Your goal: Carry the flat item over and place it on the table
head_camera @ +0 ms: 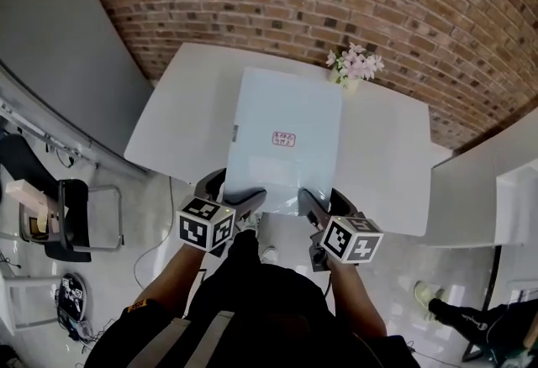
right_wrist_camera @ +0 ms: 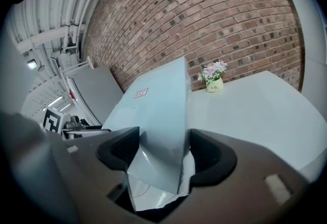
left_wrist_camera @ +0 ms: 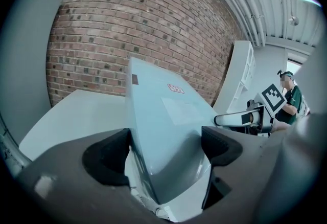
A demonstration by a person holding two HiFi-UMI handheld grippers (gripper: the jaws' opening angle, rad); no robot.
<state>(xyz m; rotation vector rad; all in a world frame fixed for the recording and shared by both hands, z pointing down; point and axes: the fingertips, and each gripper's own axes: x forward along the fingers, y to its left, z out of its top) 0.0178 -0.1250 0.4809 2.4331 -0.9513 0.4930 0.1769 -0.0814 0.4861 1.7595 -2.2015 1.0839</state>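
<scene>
The left gripper [left_wrist_camera: 163,146] and right gripper [right_wrist_camera: 163,154] each clamp the near edge of the pale panel [head_camera: 286,131], which seems stiff, light and slick, above the table [head_camera: 382,156].

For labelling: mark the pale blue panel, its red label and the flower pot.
pale blue panel [head_camera: 290,97], head view, bare upper face.
red label [head_camera: 284,139], head view, its middle.
flower pot [right_wrist_camera: 215,85], right gripper view, the pot's front.

The red label [head_camera: 284,139] on the flat item [head_camera: 290,106] is too small to read.
</scene>
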